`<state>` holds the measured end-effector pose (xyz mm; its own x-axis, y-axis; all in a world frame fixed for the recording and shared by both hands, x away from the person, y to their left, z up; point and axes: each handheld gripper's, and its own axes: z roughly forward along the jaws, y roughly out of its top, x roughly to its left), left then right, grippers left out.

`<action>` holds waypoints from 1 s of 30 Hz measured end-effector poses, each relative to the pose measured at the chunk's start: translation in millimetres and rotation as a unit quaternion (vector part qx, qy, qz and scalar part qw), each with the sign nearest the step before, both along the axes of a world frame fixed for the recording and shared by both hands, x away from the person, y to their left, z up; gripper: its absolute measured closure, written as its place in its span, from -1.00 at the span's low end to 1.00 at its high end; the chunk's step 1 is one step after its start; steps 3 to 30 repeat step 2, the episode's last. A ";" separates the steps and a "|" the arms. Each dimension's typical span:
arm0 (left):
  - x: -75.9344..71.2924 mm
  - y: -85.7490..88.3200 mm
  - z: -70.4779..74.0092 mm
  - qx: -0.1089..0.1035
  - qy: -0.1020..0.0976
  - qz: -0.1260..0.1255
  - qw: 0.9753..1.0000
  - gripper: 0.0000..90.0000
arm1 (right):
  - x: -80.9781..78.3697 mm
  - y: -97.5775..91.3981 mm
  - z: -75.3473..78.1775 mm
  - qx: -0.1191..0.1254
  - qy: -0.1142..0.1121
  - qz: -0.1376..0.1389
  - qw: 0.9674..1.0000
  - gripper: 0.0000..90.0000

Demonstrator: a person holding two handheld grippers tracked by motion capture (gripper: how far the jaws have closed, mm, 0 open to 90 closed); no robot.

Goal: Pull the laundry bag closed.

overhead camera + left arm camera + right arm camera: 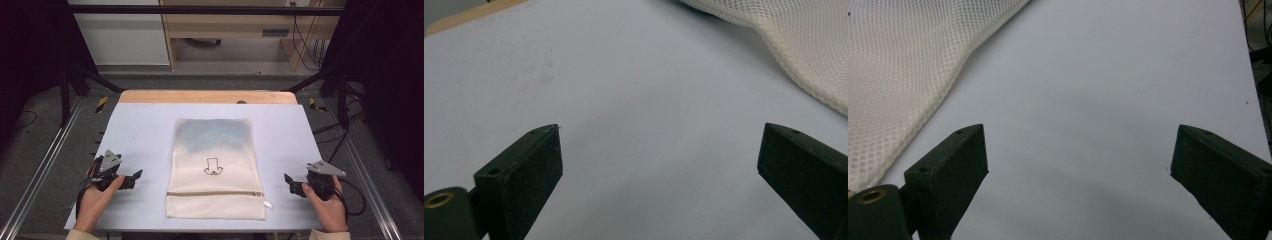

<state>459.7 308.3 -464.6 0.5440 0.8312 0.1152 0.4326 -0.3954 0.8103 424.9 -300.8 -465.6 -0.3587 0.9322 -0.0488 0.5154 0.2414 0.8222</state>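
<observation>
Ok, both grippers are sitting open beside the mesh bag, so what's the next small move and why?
Probably bring the right gripper in toward the zipper pull at the mesh bag's near right corner: the zipper looks closed, both grippers are open and apart from the bag, and the left gripper is farther away.

Cream mesh zip bag lies mid-table on white rectangular tabletop, reaching near edge; left gripper by left edge, right gripper by right edge.

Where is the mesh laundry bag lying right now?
In the high view, the mesh laundry bag lies flat mid-table, zipper toward the person, between the left gripper and right gripper, touching neither.
</observation>
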 end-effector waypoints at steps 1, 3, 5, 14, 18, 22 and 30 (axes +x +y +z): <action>0.4 -0.2 -0.3 0.001 0.002 0.001 1.000 -0.91 | 0.0 0.4 -0.9 0.000 0.003 0.001 1.000 -0.81; 0.7 -0.7 -0.8 0.001 0.004 0.002 1.000 -0.91 | 0.3 0.8 -1.6 0.000 0.005 0.003 1.000 -0.81; 0.7 -0.7 -0.8 0.001 0.004 0.002 1.000 -0.91 | 0.3 0.8 -1.6 0.000 0.005 0.003 1.000 -0.81; 0.7 -0.7 -0.8 0.001 0.004 0.002 1.000 -0.91 | 0.3 0.8 -1.6 0.000 0.005 0.003 1.000 -0.81; 0.7 -0.7 -0.8 0.001 0.004 0.002 1.000 -0.91 | 0.3 0.8 -1.6 0.000 0.005 0.003 1.000 -0.81; 0.7 -0.7 -0.8 0.001 0.004 0.002 1.000 -0.91 | 0.3 0.8 -1.6 0.000 0.005 0.003 1.000 -0.81; 0.7 -0.7 -0.8 0.001 0.004 0.002 1.000 -0.91 | 0.3 0.8 -1.6 0.000 0.005 0.003 1.000 -0.81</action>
